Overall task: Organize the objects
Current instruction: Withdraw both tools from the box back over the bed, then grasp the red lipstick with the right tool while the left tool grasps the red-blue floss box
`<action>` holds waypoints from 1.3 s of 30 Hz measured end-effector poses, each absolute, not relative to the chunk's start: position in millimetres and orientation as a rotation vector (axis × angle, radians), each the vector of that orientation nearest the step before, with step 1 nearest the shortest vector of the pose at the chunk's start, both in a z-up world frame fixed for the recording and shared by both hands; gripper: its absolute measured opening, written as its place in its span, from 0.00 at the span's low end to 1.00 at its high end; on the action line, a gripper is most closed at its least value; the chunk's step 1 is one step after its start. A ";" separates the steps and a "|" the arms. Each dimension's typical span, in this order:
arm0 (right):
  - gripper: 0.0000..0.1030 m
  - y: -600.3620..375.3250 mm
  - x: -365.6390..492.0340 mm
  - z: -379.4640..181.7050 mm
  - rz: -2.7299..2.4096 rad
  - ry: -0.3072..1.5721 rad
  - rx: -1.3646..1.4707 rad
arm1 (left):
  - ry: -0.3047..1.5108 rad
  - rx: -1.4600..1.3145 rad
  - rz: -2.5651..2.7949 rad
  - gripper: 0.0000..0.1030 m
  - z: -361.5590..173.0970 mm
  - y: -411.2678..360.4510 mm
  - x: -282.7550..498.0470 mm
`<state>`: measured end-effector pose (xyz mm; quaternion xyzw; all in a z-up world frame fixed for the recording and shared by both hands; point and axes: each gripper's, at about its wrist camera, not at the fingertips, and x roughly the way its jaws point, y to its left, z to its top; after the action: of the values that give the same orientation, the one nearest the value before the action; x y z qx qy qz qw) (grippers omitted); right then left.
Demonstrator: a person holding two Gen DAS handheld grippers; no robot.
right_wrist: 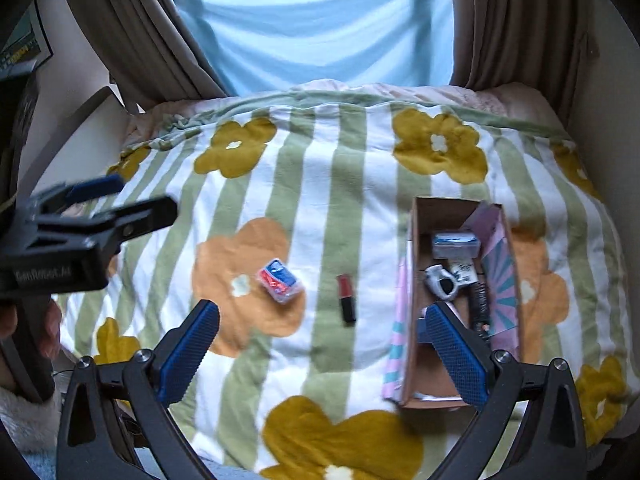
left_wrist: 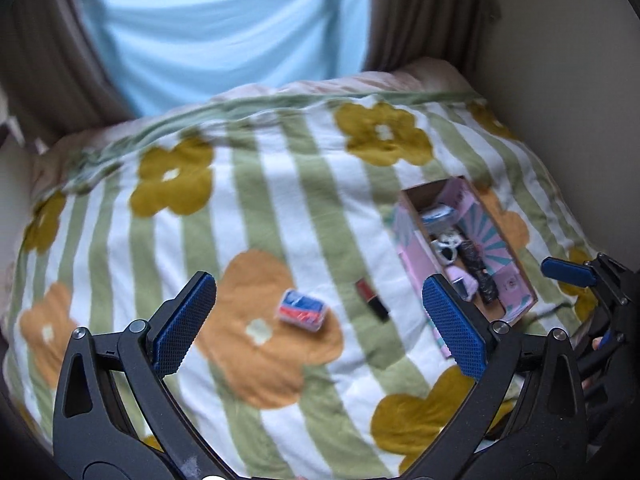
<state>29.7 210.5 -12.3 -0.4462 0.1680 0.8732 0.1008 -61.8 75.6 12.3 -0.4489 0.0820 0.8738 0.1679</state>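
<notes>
A small red-and-blue packet [left_wrist: 301,311] lies on the flowered blanket, also in the right wrist view [right_wrist: 279,285]. A red-and-black lipstick [left_wrist: 372,299] lies to its right [right_wrist: 346,297]. An open cardboard box [left_wrist: 516,252] with pink flaps holds several small items [right_wrist: 416,264]. My left gripper [left_wrist: 320,320] is open and empty, above the packet. My right gripper [right_wrist: 322,354] is open and empty, near the box's front left. Each gripper shows at the edge of the other's view.
The blanket [right_wrist: 340,184] covers a bed that ends at brown curtains [right_wrist: 516,20] and a light blue sheet [right_wrist: 320,28] at the back. A wall [left_wrist: 568,80] runs along the right side.
</notes>
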 end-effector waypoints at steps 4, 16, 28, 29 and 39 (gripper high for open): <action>1.00 194.9 29.0 -8.8 2.564 0.442 -1.288 | 0.189 -1.291 2.546 1.00 8.5 34.3 -41.6; 1.00 189.1 27.9 -5.7 2.564 0.573 -1.235 | 0.167 -1.250 2.601 1.00 6.1 -2.3 -22.5; 0.98 172.0 3.4 -23.0 2.568 0.437 -1.120 | 0.174 -1.218 2.555 1.00 -24.2 -13.1 -42.7; 0.96 171.8 0.4 -27.7 2.568 0.427 -1.114 | 0.176 -1.214 2.543 1.00 -30.9 -12.3 -46.7; 0.79 188.7 -41.4 -117.6 2.504 0.386 -1.145 | 0.218 -1.207 2.378 1.00 -133.5 19.5 -95.1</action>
<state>-41.4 188.7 -117.6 -0.4053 0.1367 0.8859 0.1797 -95.1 19.5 -133.5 -0.4389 0.0795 0.8647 0.2309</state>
